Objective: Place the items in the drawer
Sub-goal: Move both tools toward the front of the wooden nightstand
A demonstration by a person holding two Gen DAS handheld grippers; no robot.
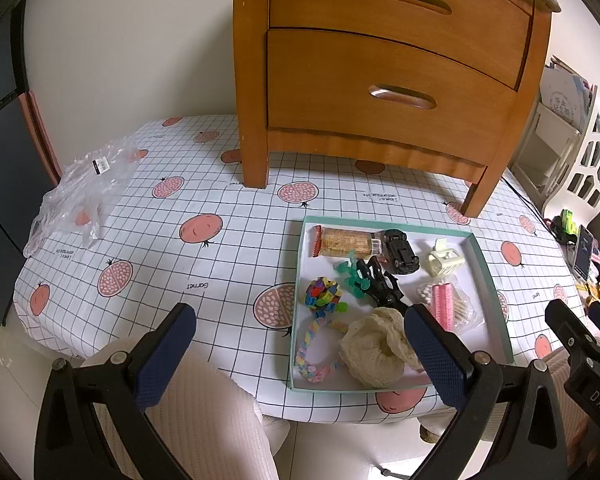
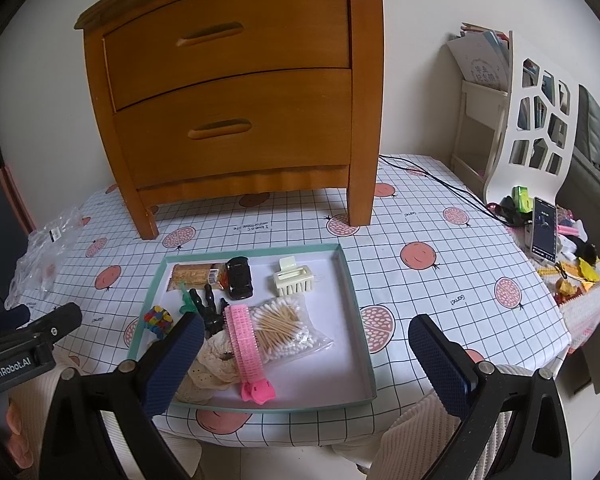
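Note:
A wooden nightstand stands at the back of the table, its upper drawer [image 1: 400,0] [image 2: 220,36] and lower drawer [image 1: 380,92] [image 2: 228,128] both shut. In front lies a teal-rimmed tray [image 1: 296,300] [image 2: 332,368] holding a cracker pack [image 1: 346,242] [image 2: 192,274], a black toy car [image 1: 400,252] [image 2: 239,278], a cream hair claw [image 1: 444,260] [image 2: 294,280], bagged cotton swabs [image 2: 284,326], a pink roller [image 2: 244,336], a cream scrunchie [image 1: 376,348] and a colourful cube [image 1: 322,292]. My left gripper [image 1: 300,352] and right gripper [image 2: 308,364] hover wide open at the table's near edge, holding nothing.
A crumpled clear plastic bag [image 1: 84,188] [image 2: 48,248] lies at the table's left end. At the right stand a phone [image 2: 544,230], a black cable [image 2: 440,180], small clutter and a white chair back [image 2: 536,120]. A person's ribbed white clothing shows below both grippers.

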